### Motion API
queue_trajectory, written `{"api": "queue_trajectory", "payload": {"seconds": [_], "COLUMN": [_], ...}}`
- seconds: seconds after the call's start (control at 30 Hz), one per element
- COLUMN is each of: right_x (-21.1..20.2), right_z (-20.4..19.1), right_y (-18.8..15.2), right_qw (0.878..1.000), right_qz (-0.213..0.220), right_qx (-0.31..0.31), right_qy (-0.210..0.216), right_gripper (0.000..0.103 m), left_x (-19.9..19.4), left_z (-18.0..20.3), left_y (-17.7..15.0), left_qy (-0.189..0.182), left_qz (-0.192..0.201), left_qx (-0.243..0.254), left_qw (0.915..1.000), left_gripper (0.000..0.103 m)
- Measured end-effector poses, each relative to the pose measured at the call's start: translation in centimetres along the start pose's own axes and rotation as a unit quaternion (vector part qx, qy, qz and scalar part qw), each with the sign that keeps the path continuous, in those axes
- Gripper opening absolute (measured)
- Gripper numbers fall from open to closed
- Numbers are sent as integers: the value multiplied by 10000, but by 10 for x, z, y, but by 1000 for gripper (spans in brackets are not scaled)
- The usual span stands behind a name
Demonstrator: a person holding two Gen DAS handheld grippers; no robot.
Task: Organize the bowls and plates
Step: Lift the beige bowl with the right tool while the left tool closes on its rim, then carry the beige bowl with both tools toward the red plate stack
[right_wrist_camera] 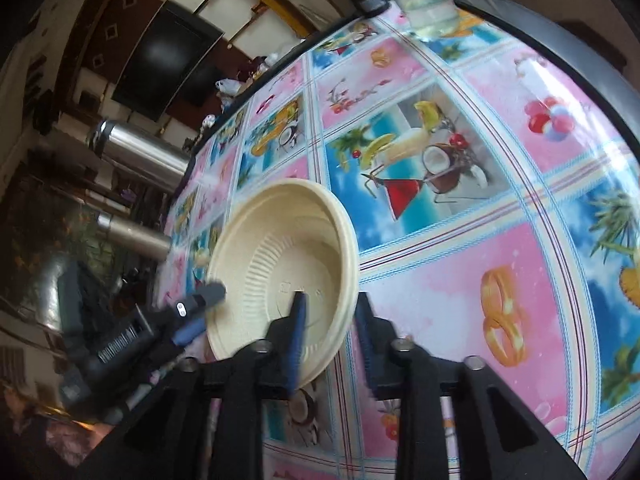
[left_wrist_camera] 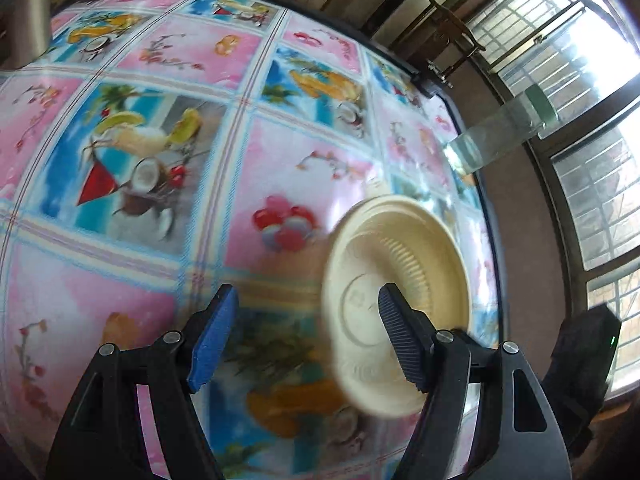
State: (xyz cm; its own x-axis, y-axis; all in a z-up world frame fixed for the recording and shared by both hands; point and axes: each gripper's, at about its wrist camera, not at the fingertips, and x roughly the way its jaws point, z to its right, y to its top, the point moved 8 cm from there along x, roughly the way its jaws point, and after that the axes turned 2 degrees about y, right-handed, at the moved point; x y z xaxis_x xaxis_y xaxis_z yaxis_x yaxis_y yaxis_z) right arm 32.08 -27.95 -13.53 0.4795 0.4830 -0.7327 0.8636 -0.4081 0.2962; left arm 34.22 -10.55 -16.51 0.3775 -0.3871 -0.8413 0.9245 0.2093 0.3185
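1. Left gripper [left_wrist_camera: 308, 326]: fingers spread wide, nothing between them. Blue ribbed pad [left_wrist_camera: 214, 338] on one finger; the other, dark ribbed finger overlaps the bowl [left_wrist_camera: 400, 304] in the left wrist view. Actual contact cannot be told, the picture is blurred.
2. Right gripper [right_wrist_camera: 330, 332]: jaws part-way closed, straddling the near rim of the bowl [right_wrist_camera: 280, 280], one finger inside, one outside. A firm pinch cannot be confirmed; a gap seems to show between the rim and the outer finger.
3. Bowl: cream, thin moulded disposable type, round, with fine radial ribs on the inner wall and a flat embossed base. It sits tilted, its opening turned toward both cameras.
4. Position: the bowl is at the right gripper's fingertips, near the table edge. In the right wrist view the left gripper [right_wrist_camera: 200, 312] shows at the bowl's far-left side.
5. Table [left_wrist_camera: 160, 220]: glossy covering with a printed grid of pink and blue tiles showing fruit, cocktails and rings.
6. Also on the table: steel flasks [right_wrist_camera: 140, 152] at one edge and a clear glass [left_wrist_camera: 492, 136] at another.
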Motion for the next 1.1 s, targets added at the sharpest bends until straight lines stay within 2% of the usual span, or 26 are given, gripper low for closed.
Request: {"api": "queue_trajectory", "payload": {"seconds": [0.03, 0.07, 0.2, 0.27, 0.37, 0.47, 0.53, 0.6, 0.7, 0.8, 0.93, 1.1], "right_x": [-3, -6, -11, -9, -5, -2, -1, 3, 2, 2, -1, -3], "right_z": [5, 10, 20, 17, 8, 4, 6, 6, 9, 6, 11, 11], "right_y": [2, 5, 10, 10, 11, 9, 7, 6, 6, 5, 5, 6], "right_qw": [9998, 9994, 9974, 9974, 9980, 9981, 9979, 9979, 9962, 9970, 9965, 9950], "right_qz": [83, 168, 424, 484, 519, 529, 542, 515, 674, 592, 531, 434], "right_qx": [157, 286, 578, 532, 373, 292, 329, 333, 435, 361, 639, 839], "right_qy": [29, 48, 53, 36, 6, -111, -147, -218, -343, -358, -75, 318], "right_gripper": [47, 48, 48, 48, 47, 45, 45, 45, 48, 55, 69, 69], "left_x": [0, 1, 0, 1, 5, 0, -2, -3, -1, -1, -3, -4], "left_z": [-4, -7, -8, -7, -5, -7, -8, -8, -5, -2, 1, 4], "left_y": [-2, -3, -1, 0, -2, 0, 1, 1, -1, 0, 0, -1], "left_qy": [-2, -37, -55, 11, -175, -168, -144, -151, -270, -290, -368, -323], "left_qz": [2, -10, 174, 258, 156, 269, 339, 374, 354, 378, 412, 432], "left_qx": [-32, -71, -57, 63, 20, -48, -66, -52, -46, -1, 45, 153], "left_qw": [10000, 10000, 9998, 9996, 9997, 9995, 9993, 9992, 9990, 9989, 9985, 9984], "left_gripper": [72, 72, 72, 71, 71, 62, 50, 44, 33, 23, 10, 7]}}
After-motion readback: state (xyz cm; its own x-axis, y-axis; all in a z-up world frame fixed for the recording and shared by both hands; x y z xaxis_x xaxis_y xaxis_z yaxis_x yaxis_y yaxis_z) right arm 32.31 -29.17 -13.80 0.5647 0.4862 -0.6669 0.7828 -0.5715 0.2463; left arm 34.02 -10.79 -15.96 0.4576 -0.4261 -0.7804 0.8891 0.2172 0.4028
